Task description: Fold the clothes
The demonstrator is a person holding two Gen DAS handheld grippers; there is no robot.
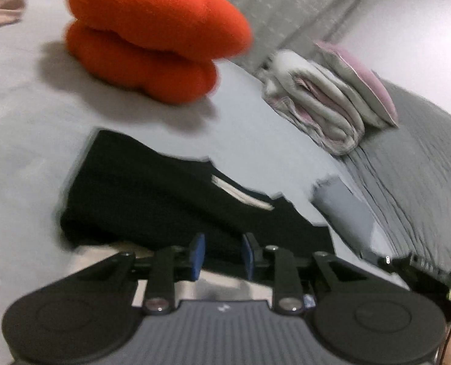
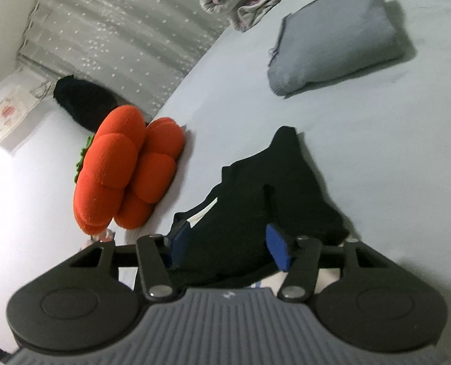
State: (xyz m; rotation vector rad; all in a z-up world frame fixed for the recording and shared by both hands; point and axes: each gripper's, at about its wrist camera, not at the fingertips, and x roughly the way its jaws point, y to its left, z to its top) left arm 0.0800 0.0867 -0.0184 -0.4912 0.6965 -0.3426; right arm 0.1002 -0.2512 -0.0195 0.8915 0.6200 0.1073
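Black garment (image 2: 256, 200) lies flat, long axis toward the orange cushion (image 2: 125, 170).

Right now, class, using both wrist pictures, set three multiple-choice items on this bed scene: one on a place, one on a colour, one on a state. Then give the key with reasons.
1. Where does the orange plush cushion lie?
A. on the bed, beside the black garment
B. on the grey folded item
C. on the floor

2. What colour is the garment in front of both tools?
A. white
B. black
C. pink

3. How do the right tool's pads stand?
A. pressed together
C. apart, with black cloth between them
B. not in the picture

Key: 1 A, the cushion rests on the pale sheet next to the garment. 2 B, it is black in both views. 3 C, a clear gap shows between the blue pads.
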